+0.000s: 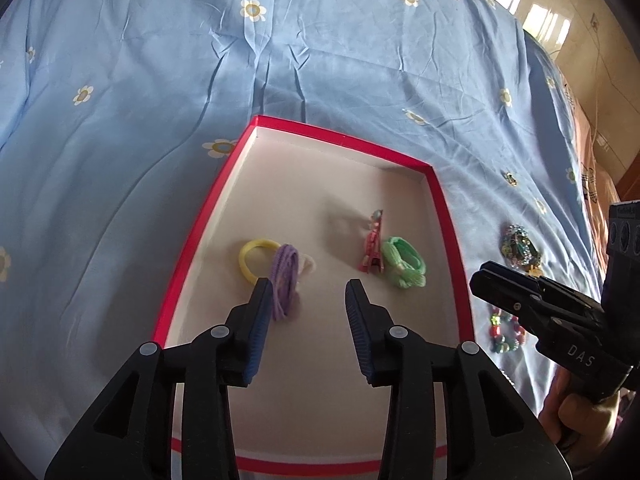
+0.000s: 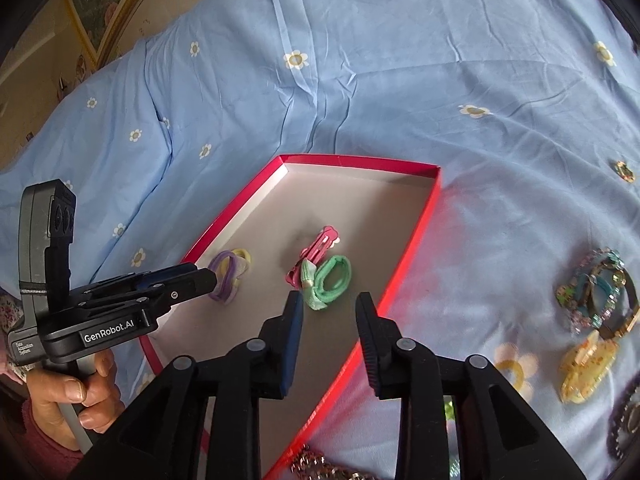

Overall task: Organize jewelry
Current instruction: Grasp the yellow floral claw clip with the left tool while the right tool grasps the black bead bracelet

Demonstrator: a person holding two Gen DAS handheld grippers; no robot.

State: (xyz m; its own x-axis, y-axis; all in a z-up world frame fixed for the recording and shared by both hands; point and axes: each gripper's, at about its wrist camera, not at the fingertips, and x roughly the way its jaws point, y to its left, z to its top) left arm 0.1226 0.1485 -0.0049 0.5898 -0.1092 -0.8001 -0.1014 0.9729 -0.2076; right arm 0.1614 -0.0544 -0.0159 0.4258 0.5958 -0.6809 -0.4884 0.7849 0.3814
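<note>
A shallow box with a red rim (image 1: 440,204) and a white floor lies on the blue bedspread. In it lie a yellow hair tie (image 1: 254,258), a purple hair tie (image 1: 285,280), a pink hair clip (image 1: 374,250) and a green hair tie (image 1: 402,262). My left gripper (image 1: 308,300) hovers open over the box floor, with the purple tie just past its left fingertip and nothing pinched. My right gripper (image 2: 330,308) is open too, above the box's right rim (image 2: 416,240); the green hair tie (image 2: 330,280) lies just beyond its tips, untouched.
Outside the box, on the right, lie a pile of sparkly bracelets (image 2: 600,296), a yellow claw clip (image 2: 584,368), a small brooch (image 2: 625,171) and a coloured bead bracelet (image 1: 506,330). A chain (image 2: 320,464) lies by the box's near corner. Wrinkled bedspread extends beyond.
</note>
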